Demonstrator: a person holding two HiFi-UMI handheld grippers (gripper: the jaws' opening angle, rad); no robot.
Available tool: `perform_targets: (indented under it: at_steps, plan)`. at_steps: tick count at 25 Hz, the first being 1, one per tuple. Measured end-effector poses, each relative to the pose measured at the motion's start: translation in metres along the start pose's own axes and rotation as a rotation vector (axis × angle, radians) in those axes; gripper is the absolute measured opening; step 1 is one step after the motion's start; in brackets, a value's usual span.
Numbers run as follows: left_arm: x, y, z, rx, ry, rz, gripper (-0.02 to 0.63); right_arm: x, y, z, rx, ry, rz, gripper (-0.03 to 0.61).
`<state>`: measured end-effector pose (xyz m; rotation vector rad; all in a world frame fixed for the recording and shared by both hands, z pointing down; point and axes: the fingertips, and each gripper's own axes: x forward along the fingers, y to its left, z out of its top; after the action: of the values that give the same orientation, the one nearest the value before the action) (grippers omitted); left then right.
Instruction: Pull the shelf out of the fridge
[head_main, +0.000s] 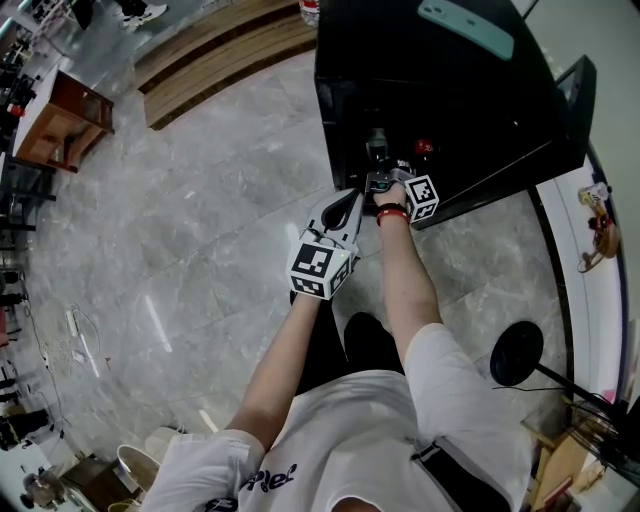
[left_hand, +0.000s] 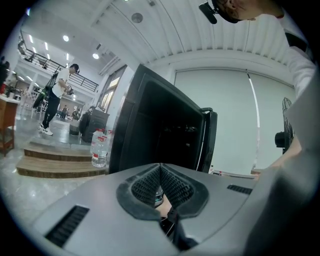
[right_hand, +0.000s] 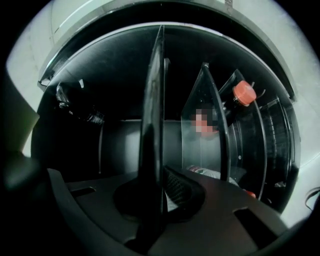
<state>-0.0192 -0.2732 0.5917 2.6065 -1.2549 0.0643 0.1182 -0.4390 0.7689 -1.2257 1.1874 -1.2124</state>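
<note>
Head view: the black fridge (head_main: 440, 90) stands at 12 to 1 o'clock, its door (head_main: 577, 100) swung open at the 3 o'clock side. The right tool (head_main: 377, 165) reaches into the opening. The left tool (head_main: 348, 203) is just outside, at 7 o'clock of the right one, over the grey floor (head_main: 200, 250).

Right gripper view: the right tool (right_hand: 159, 180) is clamped on the shelf (right_hand: 152, 125). The shelf shows edge-on as a dark plate from 12 to 6 o'clock, inside the cabinet. A red-capped bottle (right_hand: 244, 92) sits at 2 o'clock.

Left gripper view: the left tool (left_hand: 161, 170) has its jaws together with nothing held. It faces the fridge (left_hand: 165, 130). Water bottles (left_hand: 99, 147) stand at 9 o'clock on wooden steps (left_hand: 55, 162).
</note>
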Motion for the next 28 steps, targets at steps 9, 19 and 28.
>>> perform_targets:
  at_steps: [9,19,28]
  plan:
    - [-0.006,-0.01,0.006,0.002,0.015,-0.009,0.017,-0.021,0.001,0.0,0.001,-0.001,-0.006,0.026]
    - [-0.018,-0.018,0.013,0.001,0.032,-0.009,0.017,-0.046,0.004,0.0,-0.002,-0.004,-0.006,0.026]
    - [-0.032,-0.029,0.006,-0.01,0.038,-0.001,0.017,-0.073,0.002,0.001,-0.001,-0.002,-0.018,0.026]
